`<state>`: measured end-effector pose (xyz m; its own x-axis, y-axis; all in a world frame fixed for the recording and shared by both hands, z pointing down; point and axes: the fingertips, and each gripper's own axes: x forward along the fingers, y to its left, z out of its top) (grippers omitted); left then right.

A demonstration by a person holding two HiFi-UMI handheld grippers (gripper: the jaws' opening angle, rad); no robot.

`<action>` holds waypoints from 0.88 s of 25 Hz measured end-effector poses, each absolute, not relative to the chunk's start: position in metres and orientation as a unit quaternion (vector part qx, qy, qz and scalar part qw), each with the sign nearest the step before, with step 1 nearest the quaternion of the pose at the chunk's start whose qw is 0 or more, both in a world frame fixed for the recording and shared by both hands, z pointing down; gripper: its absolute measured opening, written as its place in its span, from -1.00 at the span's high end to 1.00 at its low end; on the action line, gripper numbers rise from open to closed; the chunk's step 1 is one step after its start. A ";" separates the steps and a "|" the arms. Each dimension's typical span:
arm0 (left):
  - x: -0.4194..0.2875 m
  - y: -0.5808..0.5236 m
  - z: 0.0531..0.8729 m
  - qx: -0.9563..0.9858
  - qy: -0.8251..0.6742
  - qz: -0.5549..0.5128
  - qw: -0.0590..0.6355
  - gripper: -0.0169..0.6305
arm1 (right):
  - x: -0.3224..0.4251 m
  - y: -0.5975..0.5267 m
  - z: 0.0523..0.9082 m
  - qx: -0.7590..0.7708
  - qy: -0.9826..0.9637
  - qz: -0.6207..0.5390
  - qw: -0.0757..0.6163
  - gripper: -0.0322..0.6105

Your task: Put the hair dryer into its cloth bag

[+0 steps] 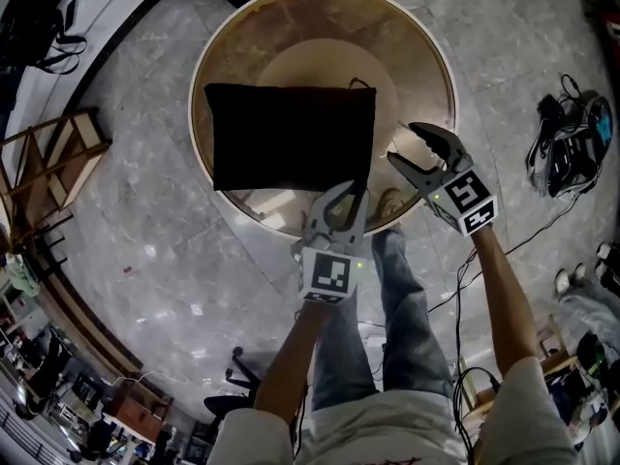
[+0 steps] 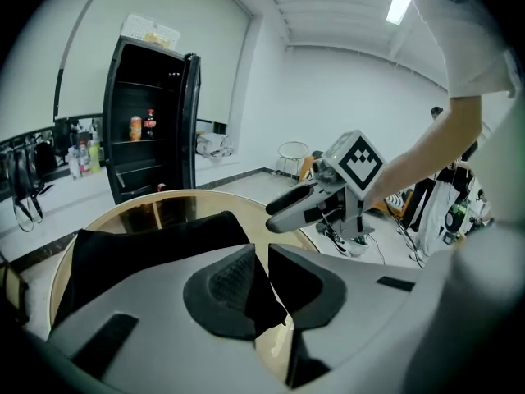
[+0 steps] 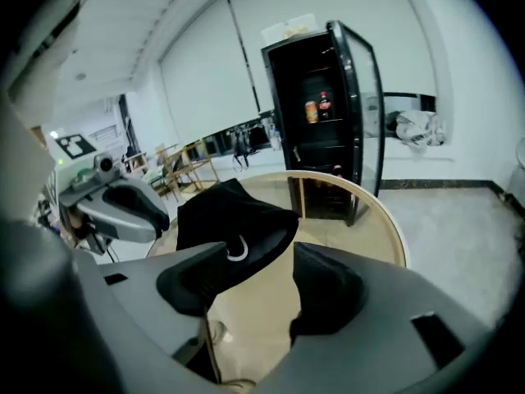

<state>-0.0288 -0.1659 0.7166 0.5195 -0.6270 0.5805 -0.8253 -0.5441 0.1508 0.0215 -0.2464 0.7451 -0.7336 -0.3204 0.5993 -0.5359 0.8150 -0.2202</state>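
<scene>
Head view: the cloth bag (image 1: 291, 136) is seen lying flat on the round table (image 1: 426, 56), from its middle to its near edge. No hair dryer is shown anywhere, so it is judged either already bagged or yet to be fetched. The left gripper (image 1: 354, 192) is clamped on the bag's near right corner. The right gripper (image 1: 404, 141) is held spread and empty near the table's right edge. A black cabinet (image 2: 152, 121) and floor cables (image 1: 572, 143) are well apart, and nothing is seen obstructing the bag.
</scene>
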 end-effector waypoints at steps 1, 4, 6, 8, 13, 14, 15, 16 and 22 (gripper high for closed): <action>-0.029 -0.167 0.714 0.846 -0.431 0.235 0.206 0.82 | 0.023 -0.248 0.738 0.250 -0.909 0.208 0.261 0.13; -0.032 -0.168 0.705 0.847 -0.437 0.227 0.201 0.82 | 0.028 -0.253 0.718 0.291 -0.902 0.236 0.213 0.58; -0.033 -0.167 0.697 0.846 -0.441 0.218 0.203 0.83 | 0.029 -0.253 0.706 0.306 -0.900 0.241 0.195 0.73; -0.034 -0.167 0.689 0.847 -0.445 0.208 0.207 0.83 | 0.029 -0.254 0.694 0.317 -0.900 0.236 0.185 0.81; -0.033 -0.168 0.663 0.848 -0.451 0.195 0.201 0.83 | 0.031 -0.254 0.656 0.342 -0.899 0.217 0.168 0.81; -0.033 -0.169 0.657 0.848 -0.452 0.192 0.198 0.83 | 0.032 -0.254 0.646 0.345 -0.900 0.209 0.164 0.81; -0.033 -0.170 0.650 0.849 -0.454 0.189 0.194 0.83 | 0.033 -0.254 0.634 0.348 -0.902 0.199 0.161 0.81; -0.032 -0.171 0.642 0.849 -0.455 0.186 0.192 0.84 | 0.034 -0.254 0.622 0.350 -0.904 0.188 0.158 0.81; -0.031 -0.177 0.579 0.854 -0.464 0.154 0.179 0.85 | 0.042 -0.246 0.546 0.358 -0.913 0.116 0.157 0.81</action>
